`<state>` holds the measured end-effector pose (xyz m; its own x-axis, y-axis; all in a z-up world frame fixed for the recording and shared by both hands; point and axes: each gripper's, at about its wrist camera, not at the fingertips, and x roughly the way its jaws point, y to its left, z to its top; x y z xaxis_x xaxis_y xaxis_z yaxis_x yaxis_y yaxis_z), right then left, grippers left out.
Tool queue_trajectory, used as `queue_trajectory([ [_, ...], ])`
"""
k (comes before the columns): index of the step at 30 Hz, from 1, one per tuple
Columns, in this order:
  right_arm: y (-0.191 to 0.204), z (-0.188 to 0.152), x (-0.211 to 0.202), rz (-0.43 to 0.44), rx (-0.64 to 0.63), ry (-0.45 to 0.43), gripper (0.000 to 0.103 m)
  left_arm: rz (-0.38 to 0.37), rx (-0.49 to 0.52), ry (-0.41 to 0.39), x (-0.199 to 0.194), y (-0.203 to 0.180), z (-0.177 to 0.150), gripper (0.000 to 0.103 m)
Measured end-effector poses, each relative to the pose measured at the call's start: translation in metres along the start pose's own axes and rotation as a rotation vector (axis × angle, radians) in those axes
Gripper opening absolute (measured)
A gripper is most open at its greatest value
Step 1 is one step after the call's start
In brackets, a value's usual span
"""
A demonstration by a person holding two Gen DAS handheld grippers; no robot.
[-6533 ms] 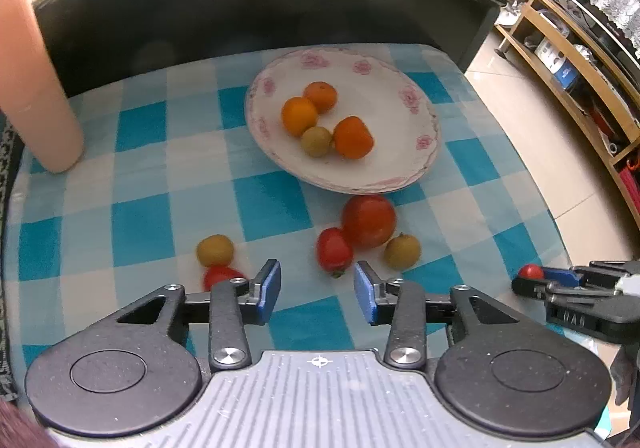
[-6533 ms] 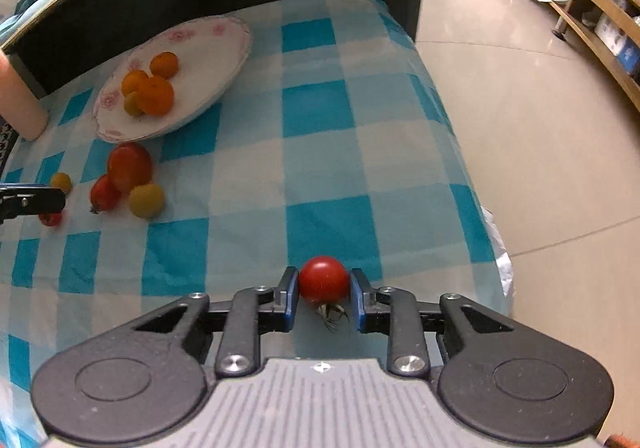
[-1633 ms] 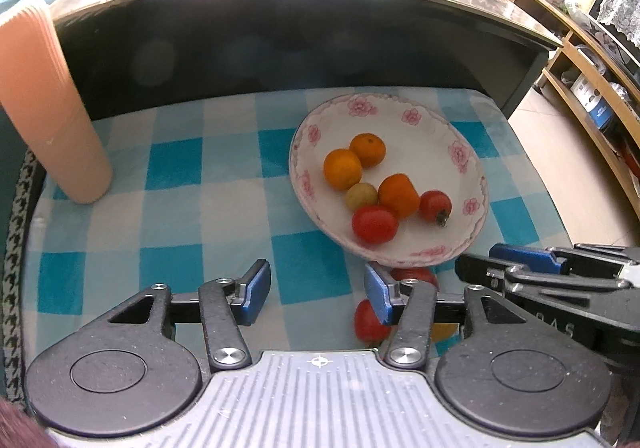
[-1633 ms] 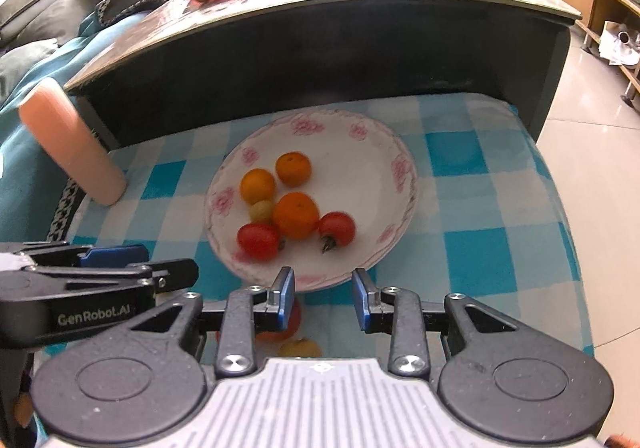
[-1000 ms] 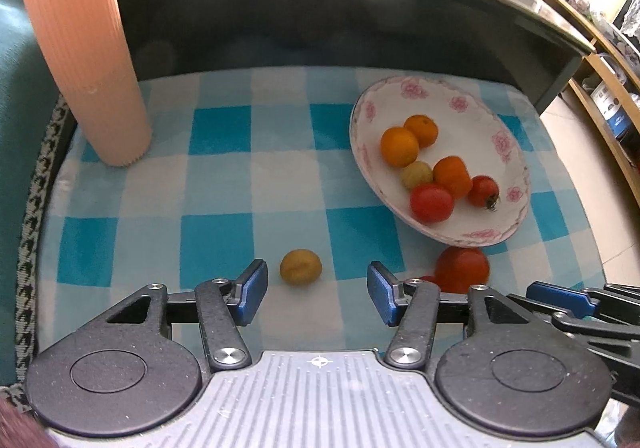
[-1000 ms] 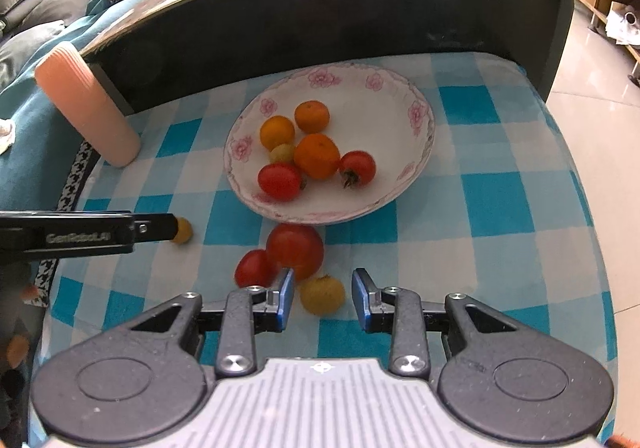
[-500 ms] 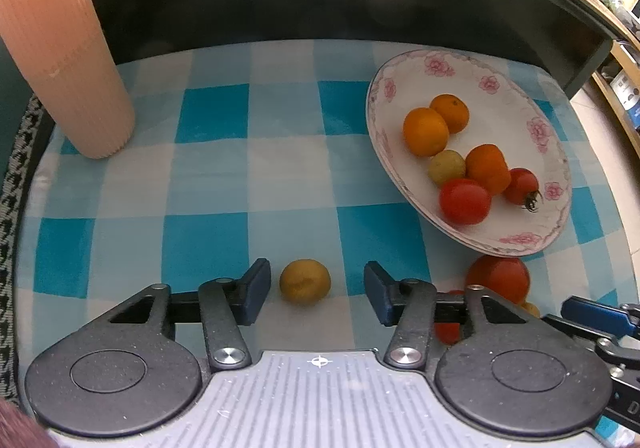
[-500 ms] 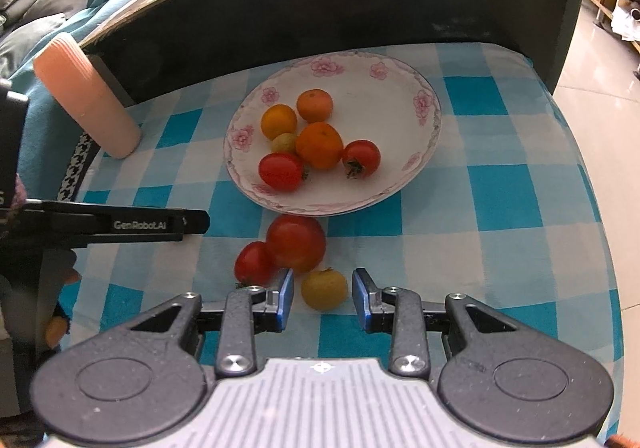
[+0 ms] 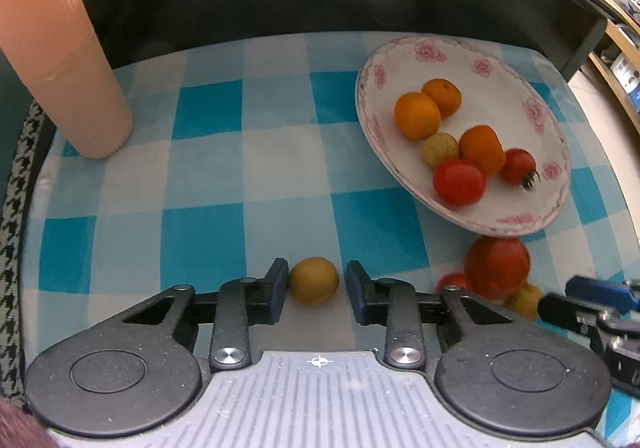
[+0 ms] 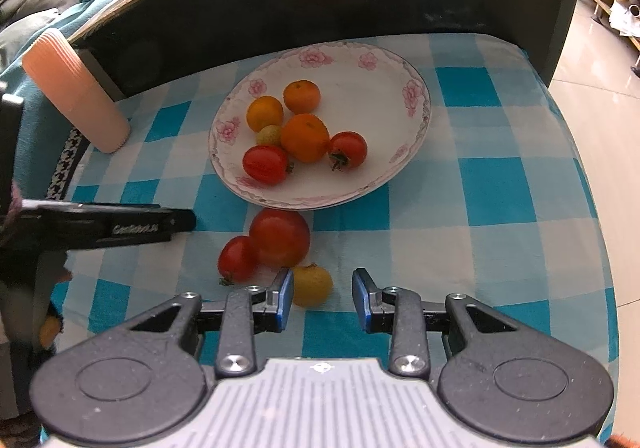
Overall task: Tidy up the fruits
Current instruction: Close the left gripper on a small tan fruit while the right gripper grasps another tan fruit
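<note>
The left tool [image 9: 316, 290] has just been closing, and a small yellow-brown fruit [image 9: 314, 280] sits between its pads; the left pad looks to touch it, the right pad stands a sliver off, so the grip is narrow but not clamped. This fruit lies on the checked cloth [image 9: 208, 176] near the desk's front edge, well left of the plate [image 9: 480, 88].

The right tool [image 10: 322, 302] is narrow too, with a yellow fruit [image 10: 312, 285] at its left pad and a clear gap to the right pad; it is not gripped. Just behind that fruit sit a big tomato [image 10: 280, 237] and a small tomato [image 10: 238, 258], touching each other, just in front of the plate's near rim.

The plate holds three oranges, two tomatoes and one small yellow fruit, bunched together. A pink ribbed cylinder [image 9: 60, 48] stands at the cloth's far left corner.
</note>
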<state>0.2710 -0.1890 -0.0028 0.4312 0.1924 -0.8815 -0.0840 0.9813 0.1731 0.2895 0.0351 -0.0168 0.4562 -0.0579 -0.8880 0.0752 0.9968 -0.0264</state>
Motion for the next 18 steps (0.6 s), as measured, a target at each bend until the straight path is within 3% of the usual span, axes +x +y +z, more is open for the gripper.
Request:
queue_trajectory([
  [8, 0.001, 0.001, 0.002, 0.008, 0.0, 0.011, 0.045, -0.019, 0.046, 0.002, -0.013, -0.007, -0.014, 0.035],
  [11, 0.003, 0.001, 0.006, 0.02, -0.001, 0.022, 0.05, -0.033, 0.045, 0.005, -0.016, -0.008, -0.016, 0.035],
  [18, 0.008, 0.004, 0.022, 0.011, -0.006, 0.042, 0.052, -0.059, 0.008, 0.013, -0.01, 0.001, -0.011, 0.042],
])
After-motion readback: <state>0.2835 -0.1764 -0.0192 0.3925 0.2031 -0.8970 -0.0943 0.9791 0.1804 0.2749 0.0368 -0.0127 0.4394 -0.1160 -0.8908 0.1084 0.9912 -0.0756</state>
